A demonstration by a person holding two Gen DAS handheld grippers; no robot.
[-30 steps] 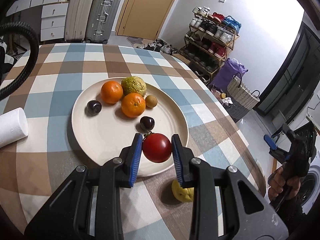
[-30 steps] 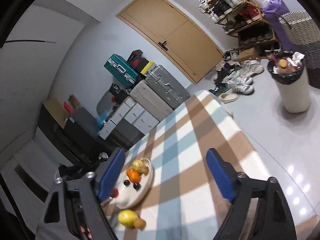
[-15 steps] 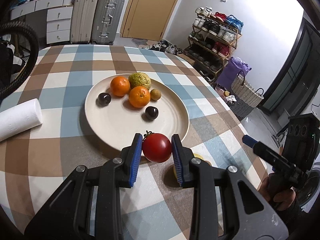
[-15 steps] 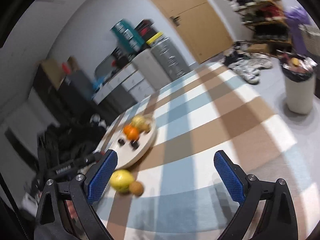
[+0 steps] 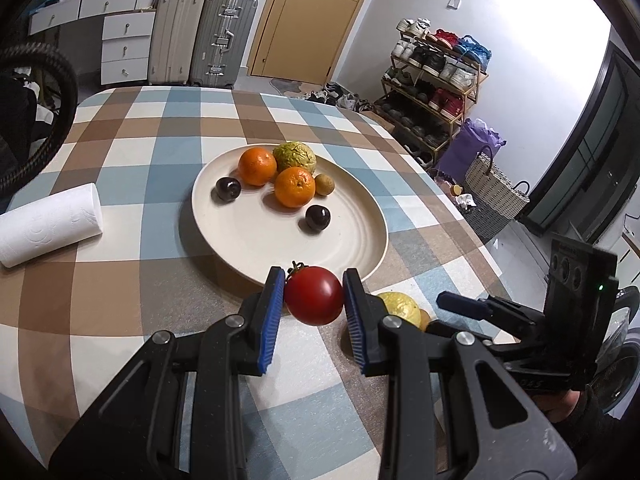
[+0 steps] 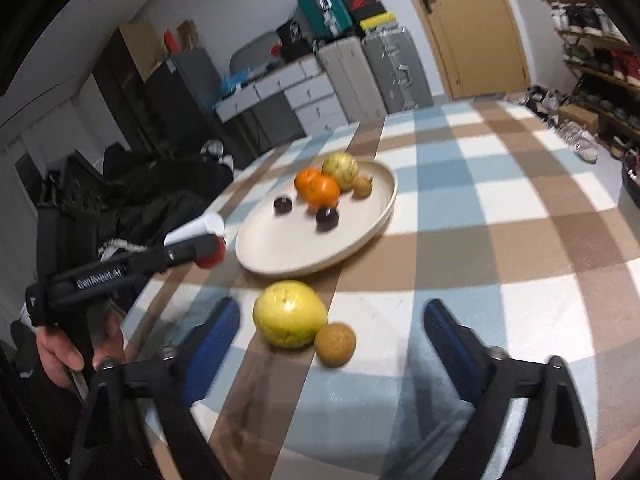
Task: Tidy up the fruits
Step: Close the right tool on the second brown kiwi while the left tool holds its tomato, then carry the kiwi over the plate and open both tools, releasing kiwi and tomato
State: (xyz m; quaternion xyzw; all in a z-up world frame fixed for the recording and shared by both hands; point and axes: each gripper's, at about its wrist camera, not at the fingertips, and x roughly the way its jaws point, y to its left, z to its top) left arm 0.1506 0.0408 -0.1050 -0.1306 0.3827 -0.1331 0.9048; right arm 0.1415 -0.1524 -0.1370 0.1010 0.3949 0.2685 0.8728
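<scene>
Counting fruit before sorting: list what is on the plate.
On the plate: two oranges, a green-yellow fruit, a small brown fruit and two dark round fruits. Anything behind the oranges and green fruit is hidden.

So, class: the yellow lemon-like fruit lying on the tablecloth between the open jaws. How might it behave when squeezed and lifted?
The yellow fruit looks rounded, so a nudge would probably roll it, perhaps into the small brown fruit touching it. Its rind looks firm and glossy, so it may slip. The right gripper is closing around it.
</scene>
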